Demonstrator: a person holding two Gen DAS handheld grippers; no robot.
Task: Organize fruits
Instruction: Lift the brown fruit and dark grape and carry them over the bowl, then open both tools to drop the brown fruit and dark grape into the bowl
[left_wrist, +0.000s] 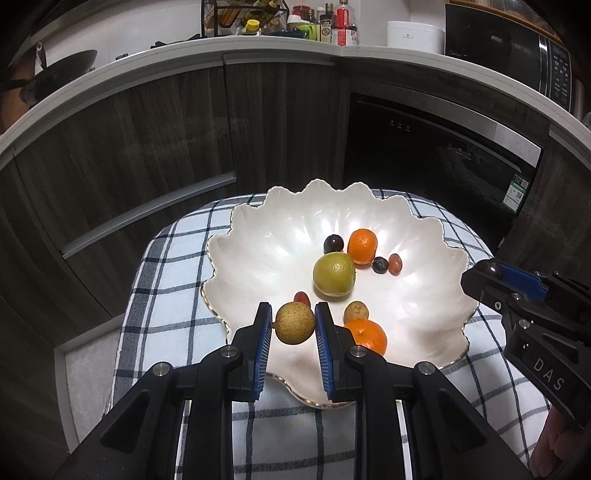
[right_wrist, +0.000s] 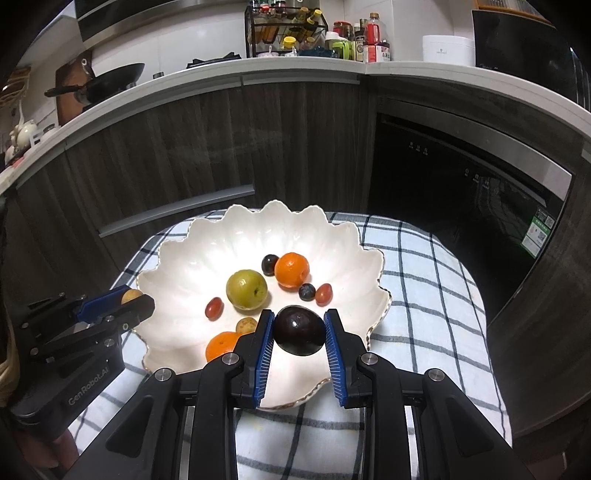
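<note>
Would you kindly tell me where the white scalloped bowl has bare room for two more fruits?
The white scalloped bowl is bare along its far and left inner slopes, behind the green round fruit, and on its right slope beyond the red grape. The centre and near edge are crowded.

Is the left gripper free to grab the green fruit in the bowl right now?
Probably not yet. The left gripper is shut on a tan fruit, so its jaws are occupied. The green fruit lies uncovered in the bowl just ahead.
</note>
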